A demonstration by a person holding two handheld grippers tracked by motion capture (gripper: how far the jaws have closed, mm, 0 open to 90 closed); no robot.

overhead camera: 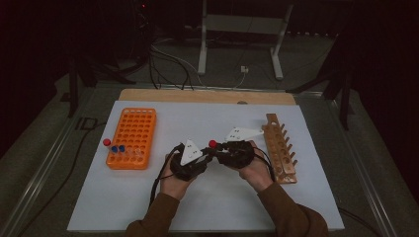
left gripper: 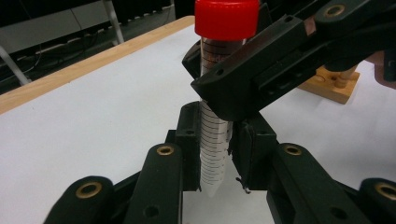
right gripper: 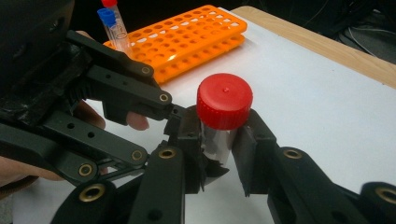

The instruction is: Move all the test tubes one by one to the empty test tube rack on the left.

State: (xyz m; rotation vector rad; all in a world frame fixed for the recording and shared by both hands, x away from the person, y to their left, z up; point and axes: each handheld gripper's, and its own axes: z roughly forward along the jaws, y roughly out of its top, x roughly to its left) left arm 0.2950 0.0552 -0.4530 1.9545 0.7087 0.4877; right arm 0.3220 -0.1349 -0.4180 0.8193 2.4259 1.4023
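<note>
A clear graduated tube (left gripper: 215, 140) with a red cap (right gripper: 224, 100) stands upright above the white mat at mid-table, with its cap (overhead camera: 213, 143) between the two hands. My left gripper (left gripper: 215, 156) is shut on the tube's lower half, a pad pressed to each side. My right gripper (right gripper: 217, 144) is shut on the tube just under the cap. In the left gripper view, the right gripper's fingers (left gripper: 252, 70) cross the tube high up. From the left side of the right gripper view, the left gripper's fingers (right gripper: 135, 93) reach in to the tube.
An orange tube rack (overhead camera: 132, 138) lies at the left with a red-capped tube (overhead camera: 106, 142) and two blue-capped tubes (overhead camera: 118, 148) at its near end. A wooden peg rack (overhead camera: 280, 148) lies just right of the right hand. The white mat (overhead camera: 197, 207) covers the table.
</note>
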